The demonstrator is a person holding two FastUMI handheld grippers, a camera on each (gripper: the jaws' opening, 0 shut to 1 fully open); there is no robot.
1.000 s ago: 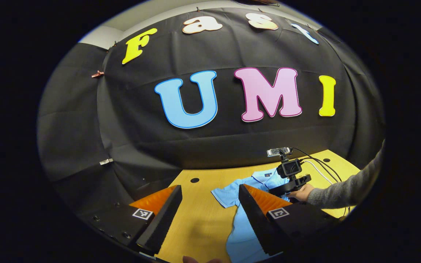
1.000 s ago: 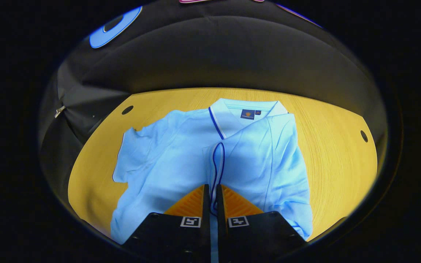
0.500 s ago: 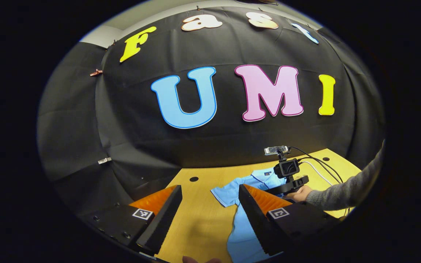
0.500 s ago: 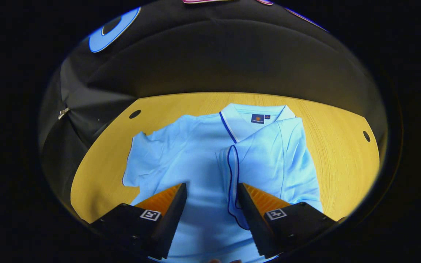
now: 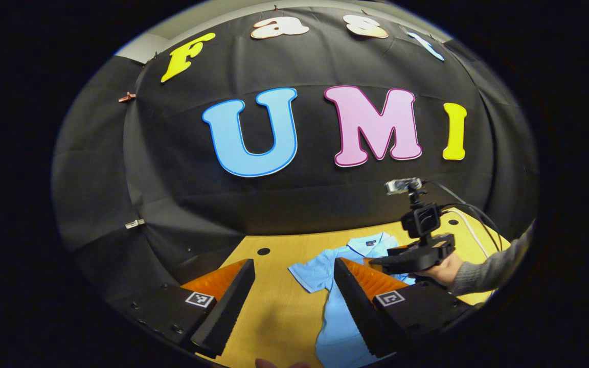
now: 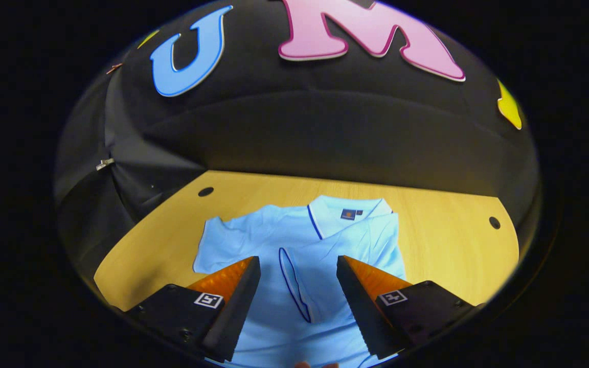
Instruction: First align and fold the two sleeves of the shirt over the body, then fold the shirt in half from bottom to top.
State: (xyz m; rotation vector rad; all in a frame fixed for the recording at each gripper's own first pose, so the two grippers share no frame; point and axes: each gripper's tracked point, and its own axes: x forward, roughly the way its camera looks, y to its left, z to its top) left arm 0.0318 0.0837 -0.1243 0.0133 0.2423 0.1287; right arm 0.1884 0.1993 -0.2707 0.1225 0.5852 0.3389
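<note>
A light blue polo shirt lies on the yellow wooden table, collar toward the wall. Its right sleeve, edged in dark blue, is folded over the body; the left sleeve still spreads out flat. My right gripper hovers open above the shirt's middle, holding nothing. In the left gripper view, my left gripper stands open over the table beside the shirt, near its spread sleeve. The right gripper, with the hand holding it, hangs raised above the shirt there.
The black cloth wall closes the far side of the table. Round holes sit in the tabletop near the far corners. Cables trail from the right gripper. A grey sleeve reaches in from the right.
My right gripper let go of the folded sleeve, opened, then rose and drew back from the shirt. The left gripper barely moved.
</note>
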